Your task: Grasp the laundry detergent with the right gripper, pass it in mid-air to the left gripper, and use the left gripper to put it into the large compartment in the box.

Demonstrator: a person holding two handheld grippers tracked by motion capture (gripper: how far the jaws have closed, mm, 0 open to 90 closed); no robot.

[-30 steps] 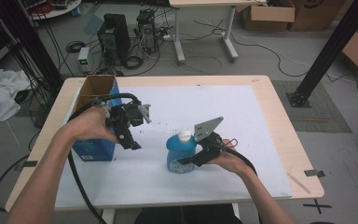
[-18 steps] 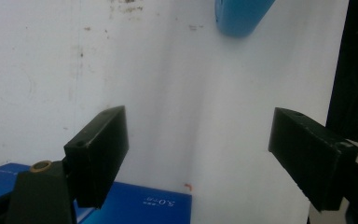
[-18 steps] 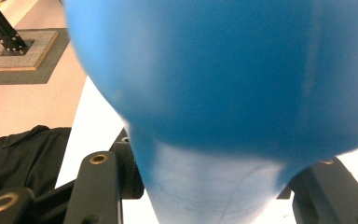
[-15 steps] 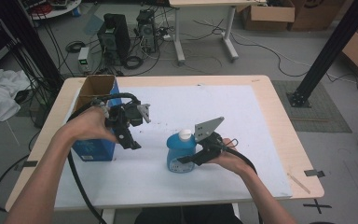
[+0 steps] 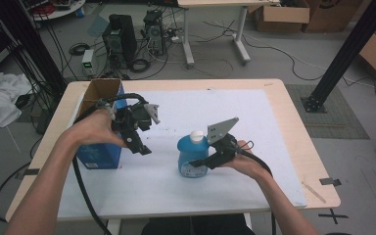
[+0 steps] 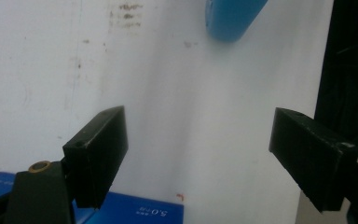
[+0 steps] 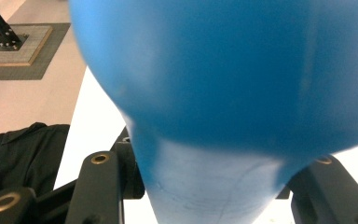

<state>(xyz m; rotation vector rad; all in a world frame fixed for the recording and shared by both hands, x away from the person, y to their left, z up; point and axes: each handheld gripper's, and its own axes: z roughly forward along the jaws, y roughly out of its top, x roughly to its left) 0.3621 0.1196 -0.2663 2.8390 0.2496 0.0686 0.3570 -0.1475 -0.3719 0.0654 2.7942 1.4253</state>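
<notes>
A blue bottle [image 5: 191, 157] with a white cap stands upright on the white mat [image 5: 254, 122] near the table's front. My right gripper [image 5: 199, 166] comes in from the right and is shut on the bottle's lower body. In the right gripper view the bottle [image 7: 223, 70] bulges between the two black jaws, which press its narrow part from both sides. My left gripper [image 5: 140, 146] hovers above the mat left of the bottle, open and holding nothing. In the left gripper view its fingers [image 6: 98, 149] stand wide apart over the bare mat, with the bottle [image 6: 230, 18] farther off.
A blue box [image 5: 98, 154] with an open cardboard top stands at the table's left side, right beside my left hand; its edge [image 6: 135, 212] lies under the left jaws. Desks, computer cases, cables and boxes are on the floor beyond the table.
</notes>
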